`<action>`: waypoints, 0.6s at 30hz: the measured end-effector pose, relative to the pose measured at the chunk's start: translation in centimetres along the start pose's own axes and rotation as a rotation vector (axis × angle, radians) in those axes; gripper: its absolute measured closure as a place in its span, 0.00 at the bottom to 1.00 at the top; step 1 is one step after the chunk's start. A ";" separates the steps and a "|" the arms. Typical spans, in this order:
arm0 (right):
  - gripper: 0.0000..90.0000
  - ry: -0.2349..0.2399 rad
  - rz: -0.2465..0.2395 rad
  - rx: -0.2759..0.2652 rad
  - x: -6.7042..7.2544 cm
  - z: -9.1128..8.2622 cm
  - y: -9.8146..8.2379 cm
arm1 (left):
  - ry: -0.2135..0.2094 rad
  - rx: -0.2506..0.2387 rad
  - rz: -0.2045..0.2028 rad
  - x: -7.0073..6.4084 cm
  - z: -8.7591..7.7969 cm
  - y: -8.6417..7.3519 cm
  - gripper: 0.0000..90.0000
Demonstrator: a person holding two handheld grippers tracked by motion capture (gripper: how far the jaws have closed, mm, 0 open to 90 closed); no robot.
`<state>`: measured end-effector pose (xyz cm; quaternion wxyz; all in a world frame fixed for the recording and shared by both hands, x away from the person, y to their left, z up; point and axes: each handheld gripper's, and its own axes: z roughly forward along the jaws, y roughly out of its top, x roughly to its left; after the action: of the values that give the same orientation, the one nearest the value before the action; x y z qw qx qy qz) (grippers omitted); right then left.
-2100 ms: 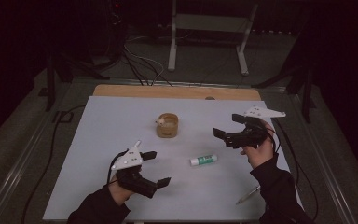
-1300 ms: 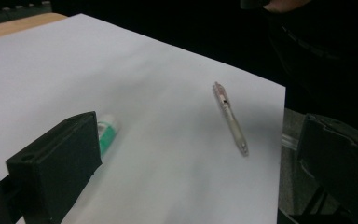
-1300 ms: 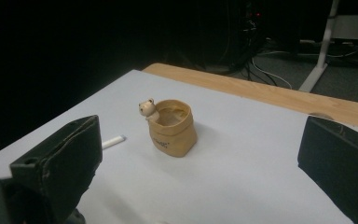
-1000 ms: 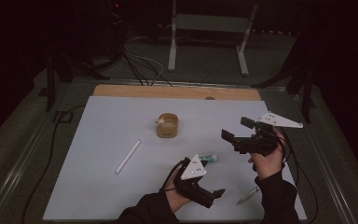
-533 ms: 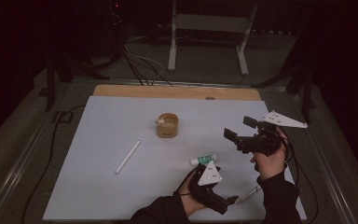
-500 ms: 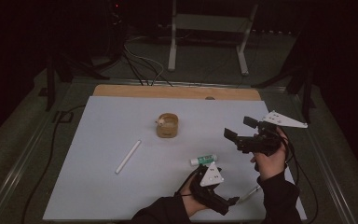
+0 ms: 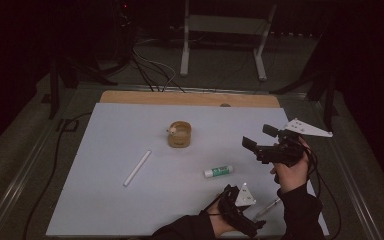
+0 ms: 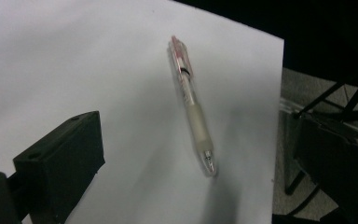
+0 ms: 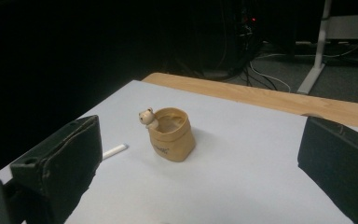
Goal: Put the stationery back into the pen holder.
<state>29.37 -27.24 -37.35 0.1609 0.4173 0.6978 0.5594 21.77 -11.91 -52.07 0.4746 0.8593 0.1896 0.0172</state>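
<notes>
left claw point(image 7: 250, 226) released, lower right, your jaws straddling pen point(image 8: 192, 102) for pickup | right claw point(image 7: 266, 145) released, hovering, aimed at cup point(image 9: 170, 134)

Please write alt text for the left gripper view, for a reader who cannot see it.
A clear ballpoint pen with a pale rubber grip lies untouched on the white table cover, tip toward the camera, near the cover's right edge. The left tool is open, its two black jaws standing wide apart on either side of the pen.
</notes>
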 end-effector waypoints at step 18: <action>0.00 0.009 0.001 0.002 -0.1 0.2 -0.1 | 0.017 0.142 0.082 -0.9 3.3 0.0 0.40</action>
<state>29.50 -27.22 -37.55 0.1570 0.4156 0.6989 0.5605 21.67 -14.87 -53.70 0.4096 0.8978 0.1588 0.0304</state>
